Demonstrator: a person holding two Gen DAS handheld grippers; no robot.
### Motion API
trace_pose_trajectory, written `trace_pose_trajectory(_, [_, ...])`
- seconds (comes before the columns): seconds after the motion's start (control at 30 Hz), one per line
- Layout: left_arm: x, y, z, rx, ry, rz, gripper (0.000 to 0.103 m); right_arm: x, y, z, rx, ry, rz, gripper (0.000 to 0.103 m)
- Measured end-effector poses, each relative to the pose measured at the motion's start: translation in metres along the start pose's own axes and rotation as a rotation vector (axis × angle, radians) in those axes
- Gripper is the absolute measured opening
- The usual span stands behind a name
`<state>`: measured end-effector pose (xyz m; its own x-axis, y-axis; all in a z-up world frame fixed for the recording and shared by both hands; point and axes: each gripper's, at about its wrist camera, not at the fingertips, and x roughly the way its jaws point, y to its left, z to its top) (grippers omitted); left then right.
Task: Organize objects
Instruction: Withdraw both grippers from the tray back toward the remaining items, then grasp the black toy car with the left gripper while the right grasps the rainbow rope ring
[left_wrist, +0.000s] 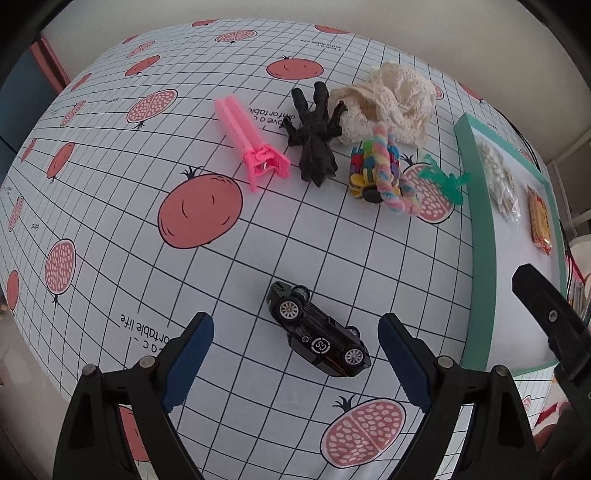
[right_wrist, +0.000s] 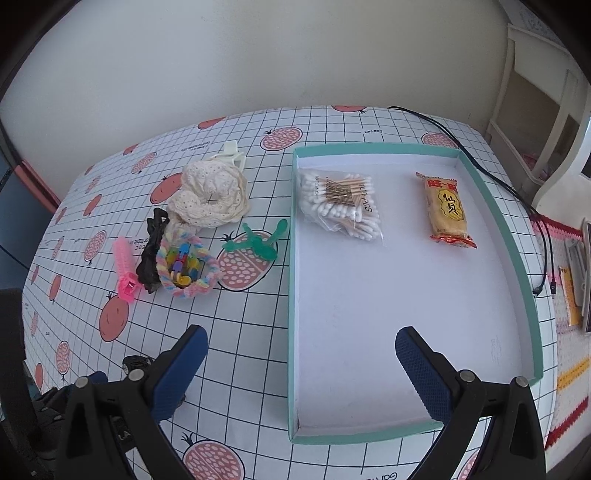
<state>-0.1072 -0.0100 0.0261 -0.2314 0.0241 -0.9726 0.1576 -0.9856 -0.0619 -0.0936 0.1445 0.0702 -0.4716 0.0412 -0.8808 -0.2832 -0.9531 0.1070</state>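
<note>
A black toy car (left_wrist: 317, 330) lies on its side on the tablecloth, just ahead of my open left gripper (left_wrist: 295, 363) and between its blue pads. Farther off lie a pink hair clip (left_wrist: 251, 142), a black claw clip (left_wrist: 314, 136), a pastel rope basket of colourful pieces (left_wrist: 380, 173), a green clip (left_wrist: 445, 181) and a cream lace cloth (left_wrist: 388, 101). My right gripper (right_wrist: 301, 373) is open and empty over the near left wall of a teal-rimmed white tray (right_wrist: 291, 295). The tray holds a bag of cotton swabs (right_wrist: 340, 201) and a snack packet (right_wrist: 447, 210).
A white clip (right_wrist: 231, 153) sits behind the lace cloth. A black cable (right_wrist: 498, 177) runs along the tray's far right side. Past the table's right edge are a white chair (right_wrist: 546, 122) and a patterned mat with small items (right_wrist: 576, 280). A wall stands behind the table.
</note>
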Motion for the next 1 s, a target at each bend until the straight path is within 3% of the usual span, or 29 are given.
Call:
trace_pose_trajectory(0.27, [0.008, -0.007, -0.005, 0.024, 0.028, 0.007, 0.080, 0.002, 0.009, 0.000, -0.023, -0.004, 0.005, 0.103])
trace_pose_trajectory(0.37, [0.008, -0.008, -0.006, 0.029, 0.031, -0.001, 0.069, 0.003, 0.012, 0.001, -0.033, -0.004, 0.010, 0.103])
trace_pose_trajectory(0.47, [0.009, -0.010, -0.007, 0.035, 0.034, -0.002, 0.067, 0.004, 0.016, 0.002, -0.044, -0.006, 0.010, 0.103])
trace_pose_trajectory(0.7, [0.007, -0.011, -0.008, 0.048, 0.027, -0.008, 0.050, 0.009, 0.027, 0.006, -0.050, -0.018, 0.027, 0.103])
trace_pose_trajectory(1.0, [0.009, -0.009, -0.006, 0.058, 0.014, 0.013, 0.044, 0.020, 0.043, 0.012, -0.056, -0.028, 0.064, 0.103])
